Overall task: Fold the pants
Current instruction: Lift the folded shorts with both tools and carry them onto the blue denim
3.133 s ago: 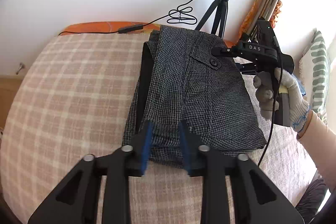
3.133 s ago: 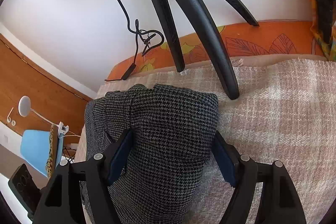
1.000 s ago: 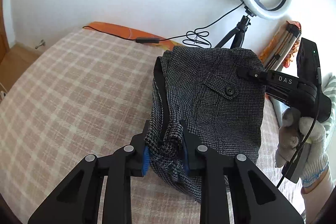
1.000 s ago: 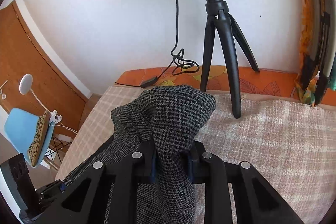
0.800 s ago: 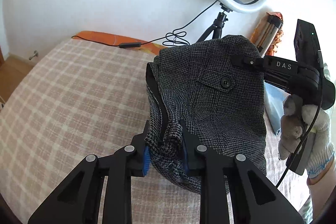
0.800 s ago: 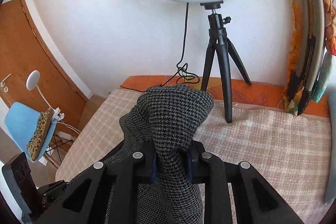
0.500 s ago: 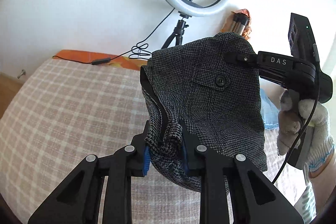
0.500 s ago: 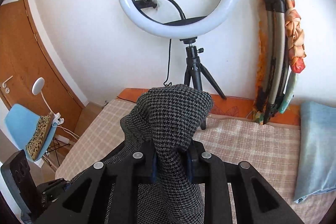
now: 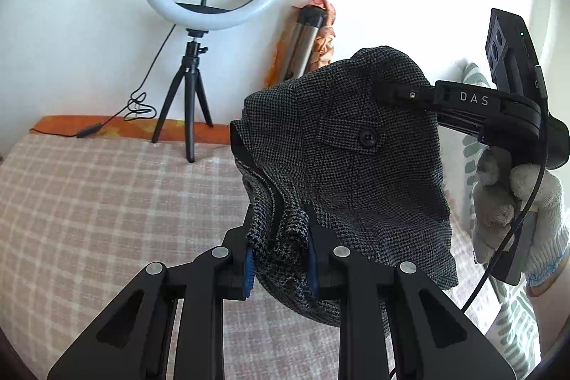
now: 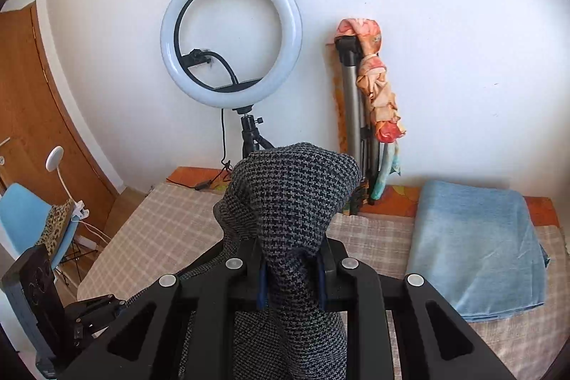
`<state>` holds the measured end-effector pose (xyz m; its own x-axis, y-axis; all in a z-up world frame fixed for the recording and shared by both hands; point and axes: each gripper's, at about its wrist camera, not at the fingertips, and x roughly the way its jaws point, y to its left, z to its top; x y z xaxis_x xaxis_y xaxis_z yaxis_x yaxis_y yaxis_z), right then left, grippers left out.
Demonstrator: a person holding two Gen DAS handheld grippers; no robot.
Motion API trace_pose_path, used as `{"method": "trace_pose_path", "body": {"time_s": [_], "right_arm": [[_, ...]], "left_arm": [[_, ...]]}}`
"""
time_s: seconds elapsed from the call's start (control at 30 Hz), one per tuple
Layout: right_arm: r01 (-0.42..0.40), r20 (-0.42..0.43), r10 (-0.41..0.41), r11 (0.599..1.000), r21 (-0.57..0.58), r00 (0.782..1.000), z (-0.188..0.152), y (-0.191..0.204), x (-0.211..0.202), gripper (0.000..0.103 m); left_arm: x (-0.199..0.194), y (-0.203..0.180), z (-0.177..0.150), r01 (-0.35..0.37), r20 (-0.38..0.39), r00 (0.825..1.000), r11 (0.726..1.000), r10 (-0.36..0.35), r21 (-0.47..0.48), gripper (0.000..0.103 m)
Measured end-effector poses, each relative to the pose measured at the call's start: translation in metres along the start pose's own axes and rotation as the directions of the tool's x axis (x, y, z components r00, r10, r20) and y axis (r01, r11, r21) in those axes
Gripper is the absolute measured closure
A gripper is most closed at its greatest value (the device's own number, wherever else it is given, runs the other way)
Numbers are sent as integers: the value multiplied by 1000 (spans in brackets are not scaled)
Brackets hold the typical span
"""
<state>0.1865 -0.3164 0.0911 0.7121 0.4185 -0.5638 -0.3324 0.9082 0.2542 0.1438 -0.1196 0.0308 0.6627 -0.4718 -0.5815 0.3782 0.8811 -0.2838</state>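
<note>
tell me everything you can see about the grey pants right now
The pants are dark grey, finely checked woven cloth, folded into a thick bundle and lifted above the plaid bed cover. A flap pocket with one black button faces the left camera, and a dark lining edge runs down the left side. The left tool is shut on the bunched lower edge; the right tool is shut on the upper end, which bulges over it.

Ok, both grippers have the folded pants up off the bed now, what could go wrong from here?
The left gripper pinches only a bunched corner of the pants, so layers could slip free and the fold open. The right gripper likewise holds one narrow bunch. The middle sags between them, so setting down unevenly may crease it. The ring light stands close behind; a swing could knock it.
</note>
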Motion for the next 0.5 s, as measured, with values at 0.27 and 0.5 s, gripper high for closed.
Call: {"method": "trace_pose_path", "body": {"time_s": [0.27, 0.5], "right_arm": [[84, 33, -85, 996, 19, 996, 15, -73, -48, 84], [151, 57, -152, 988, 22, 987, 39, -136, -63, 84]], "left_arm": [[36, -72, 18, 104, 10, 994, 993, -105, 52, 83], [84, -128, 41, 161, 24, 986, 982, -164, 94, 83]]}}
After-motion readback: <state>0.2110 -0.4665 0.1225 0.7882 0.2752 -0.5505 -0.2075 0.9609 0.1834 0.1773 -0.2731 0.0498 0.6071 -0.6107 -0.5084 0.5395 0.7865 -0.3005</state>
